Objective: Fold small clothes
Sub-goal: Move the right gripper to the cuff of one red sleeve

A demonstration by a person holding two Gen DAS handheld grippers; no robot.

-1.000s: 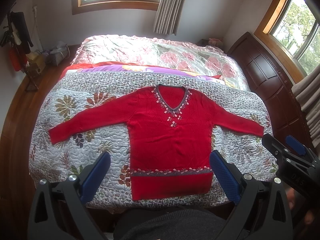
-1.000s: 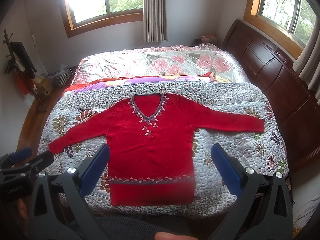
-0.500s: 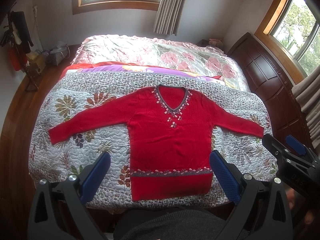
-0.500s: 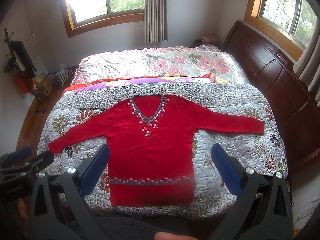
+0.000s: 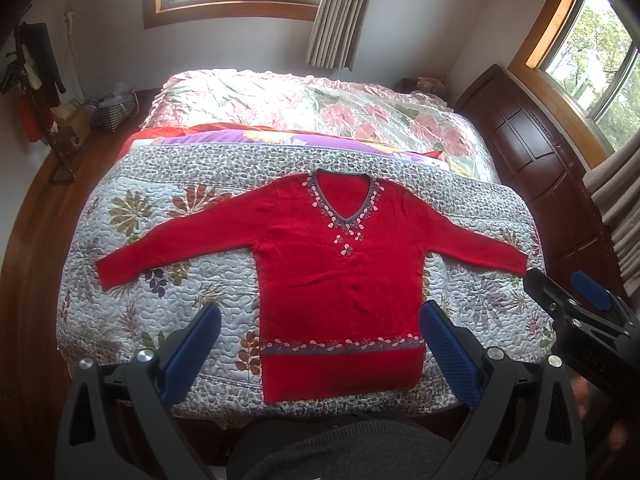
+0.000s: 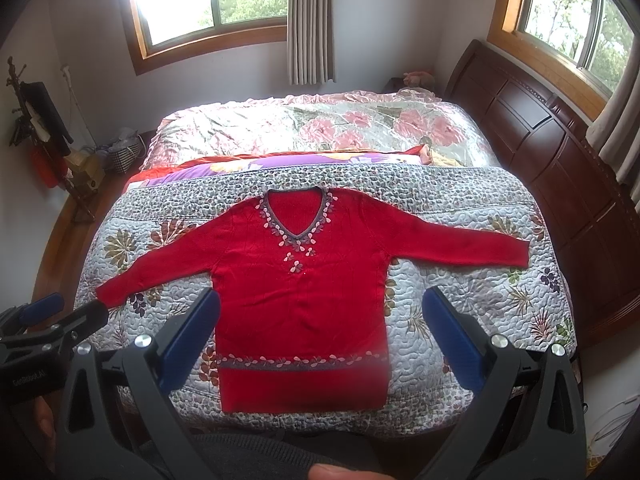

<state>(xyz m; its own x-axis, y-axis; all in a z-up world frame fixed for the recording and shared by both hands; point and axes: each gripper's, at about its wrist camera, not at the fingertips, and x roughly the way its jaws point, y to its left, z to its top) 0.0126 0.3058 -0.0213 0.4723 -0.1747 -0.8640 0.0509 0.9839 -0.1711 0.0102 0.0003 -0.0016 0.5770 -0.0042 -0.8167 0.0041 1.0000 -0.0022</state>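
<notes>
On the quilted bed, red sweater lies flat; both grippers' fingers spread wide, empty; windows behind.

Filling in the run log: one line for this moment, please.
red sweater: flat, unfolded on quilt | left tool: open | right tool: open | neither touching sweater

Both wrist views looking forward and down from beside the bed, sharing the spread red sweater.
</notes>
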